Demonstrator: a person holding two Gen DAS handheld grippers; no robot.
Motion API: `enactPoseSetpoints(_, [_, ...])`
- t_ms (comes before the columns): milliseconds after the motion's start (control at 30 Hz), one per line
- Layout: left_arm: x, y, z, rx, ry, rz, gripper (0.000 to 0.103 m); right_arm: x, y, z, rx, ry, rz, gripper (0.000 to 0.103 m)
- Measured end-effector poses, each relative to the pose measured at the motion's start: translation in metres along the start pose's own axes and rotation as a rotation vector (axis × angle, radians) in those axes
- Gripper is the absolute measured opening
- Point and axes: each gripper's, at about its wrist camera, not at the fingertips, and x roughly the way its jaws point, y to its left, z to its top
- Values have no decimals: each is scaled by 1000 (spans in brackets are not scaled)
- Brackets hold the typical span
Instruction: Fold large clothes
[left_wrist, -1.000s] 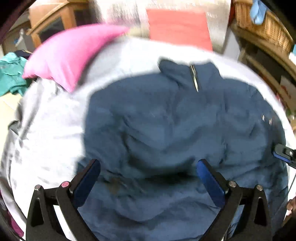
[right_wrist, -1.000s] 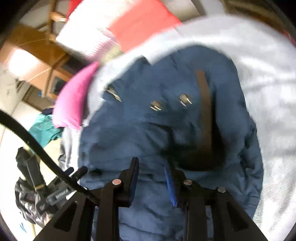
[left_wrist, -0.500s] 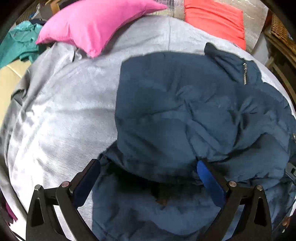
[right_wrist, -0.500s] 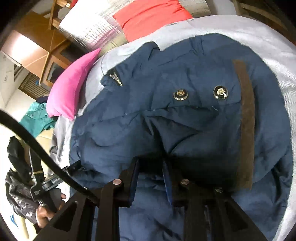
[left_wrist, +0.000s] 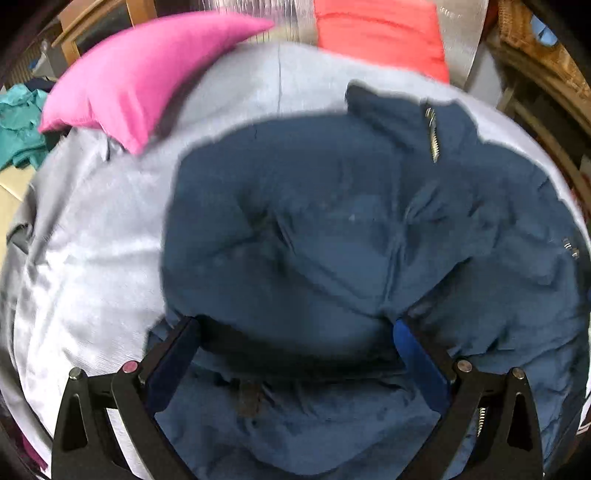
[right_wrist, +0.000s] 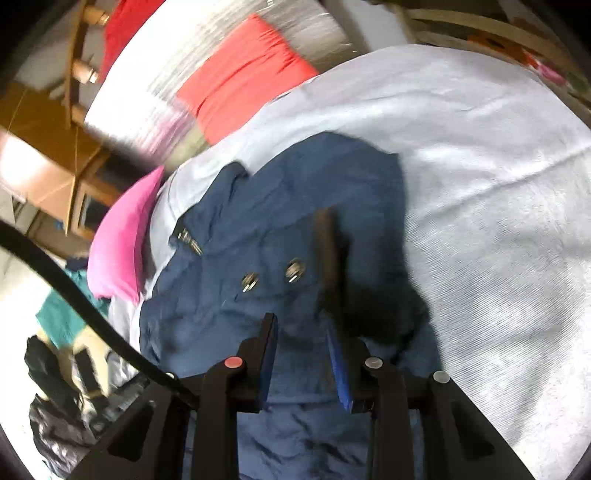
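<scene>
1. Jacket (left_wrist: 332, 229) first: we see a navy padded garment lying bunched on a pale grey bedspread (left_wrist: 92, 251), its collar end towards the pillows and its lower part nearest both cameras.
2. We hold the left gripper (left_wrist: 293, 343) with its jaws spread wide, low over the jacket. A rounded fold of the navy fabric sits between the two blue pads (left_wrist: 417, 354), but we cannot tell whether either pad touches it, and nothing is pinched.
3. We hold the right gripper (right_wrist: 303, 354) with its fingers parted by a moderate gap, above the jacket's lower half. Navy cloth shows through the gap; the pads do not close on it, though motion blur makes contact hard to judge.
4. In the right wrist view we see two metal snaps (right_wrist: 273, 277) side by side on the jacket, and just beside them a dark brown strip (right_wrist: 328, 254) running along a fold.
5. A short metal zipper (left_wrist: 431, 134) shows at the collar in the left wrist view, near the far edge of the garment.
6. A pink pillow (left_wrist: 140, 77) lies on the bedspread to the left of the jacket, apart from it. A coral-red cushion (left_wrist: 380, 33) leans beyond the collar, against a silvery-white cushion (right_wrist: 177, 74).
7. Teal cloth (left_wrist: 18, 129) lies off the left edge of the bed, and a wicker basket (left_wrist: 535, 33) stands at the far right. Both frames are blurred.
</scene>
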Motion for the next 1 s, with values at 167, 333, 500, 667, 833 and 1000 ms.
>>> enactPoseSetpoints(167, [-10,1,4,3,-24,-17,103,8,-9,2,27,10,-29,32])
enactPoseSetpoints(333, [-4,0,4,6,-14,-8,103,33,-1,-2,-6,65,-18,33])
enactPoseSetpoints(500, [-20,5,4,-18,-69,-14,103,4,19,-7,-113,-71,1,8])
enactPoseSetpoints(667, [-30,12,8,-52,-104,-10,103,-13,27,-9,-162,-211,-91,8])
enactPoseSetpoints(833, [4,16,0,-67,25,20,103,22,-4,-6,-39,-48,-125,9])
enactPoseSetpoints(1000, [-21,25,5,-77,-58,34,103,-20,5,-4,-33,-182,-129,26])
